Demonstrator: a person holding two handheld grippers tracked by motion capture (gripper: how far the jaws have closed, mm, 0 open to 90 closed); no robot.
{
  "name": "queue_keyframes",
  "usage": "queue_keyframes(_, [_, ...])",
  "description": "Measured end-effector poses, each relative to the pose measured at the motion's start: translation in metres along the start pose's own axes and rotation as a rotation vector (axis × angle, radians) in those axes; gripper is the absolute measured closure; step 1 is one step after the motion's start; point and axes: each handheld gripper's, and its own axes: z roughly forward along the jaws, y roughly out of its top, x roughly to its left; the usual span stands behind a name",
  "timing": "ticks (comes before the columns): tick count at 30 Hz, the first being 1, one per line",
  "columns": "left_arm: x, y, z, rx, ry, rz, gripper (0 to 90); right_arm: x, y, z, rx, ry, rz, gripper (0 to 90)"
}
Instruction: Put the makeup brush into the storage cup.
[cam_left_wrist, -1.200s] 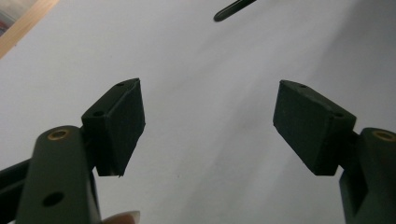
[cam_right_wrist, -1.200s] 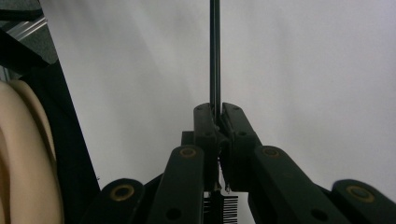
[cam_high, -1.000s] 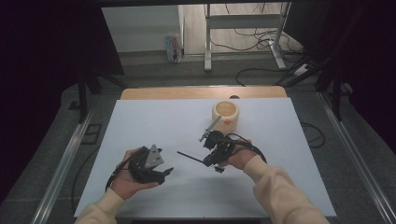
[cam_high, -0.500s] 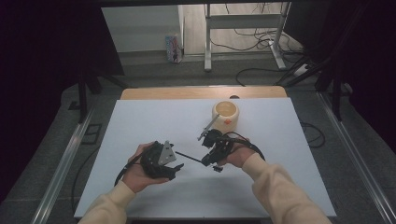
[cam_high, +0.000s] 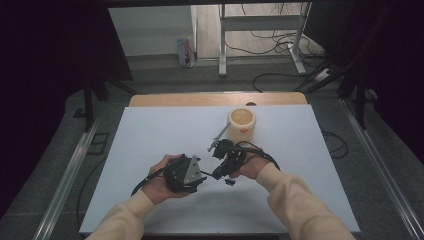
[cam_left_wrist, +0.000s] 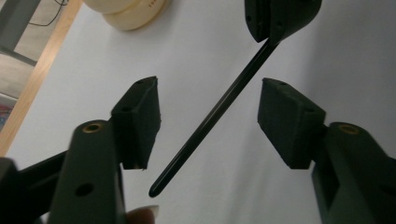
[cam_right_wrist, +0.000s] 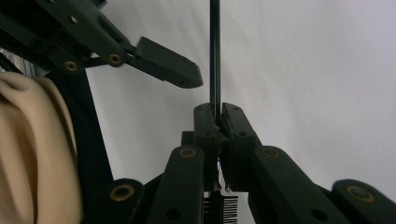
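Rod (cam_left_wrist: 219, 105), thin & black, pinched at one end by right gripper (cam_right_wrist: 215, 122), free end aimed toward 8 o'clock for handover. Left gripper (cam_left_wrist: 208, 122) part open, jaws just closing round rod, pads not touching yet. Cream cup (cam_high: 241, 123) at 12, w/ grey stick leaning out.
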Motion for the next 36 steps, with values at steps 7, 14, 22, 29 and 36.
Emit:
queue_keyframes(7, [-0.007,0.0,0.005,0.019,-0.01,0.056,61.8,0.0,0.001,0.003,0.007,0.022,0.003,86.3])
queue_keyframes(14, [-0.014,-0.003,0.01,0.049,-0.051,0.115,79.6,-0.002,0.0,0.008,0.016,0.04,0.005,86.2])
queue_keyframes(22, [-0.015,-0.005,0.006,0.044,-0.068,0.12,85.6,-0.007,0.002,0.001,-0.054,0.019,0.027,68.9])
queue_keyframes(29, [-0.009,-0.016,0.003,0.044,-0.078,0.058,85.6,-0.016,-0.007,-0.028,-0.305,-0.1,0.111,41.3])
queue_keyframes(36, [0.001,-0.029,-0.002,0.008,-0.099,-0.074,85.6,-0.017,-0.037,-0.055,-0.519,-0.177,0.18,32.0])
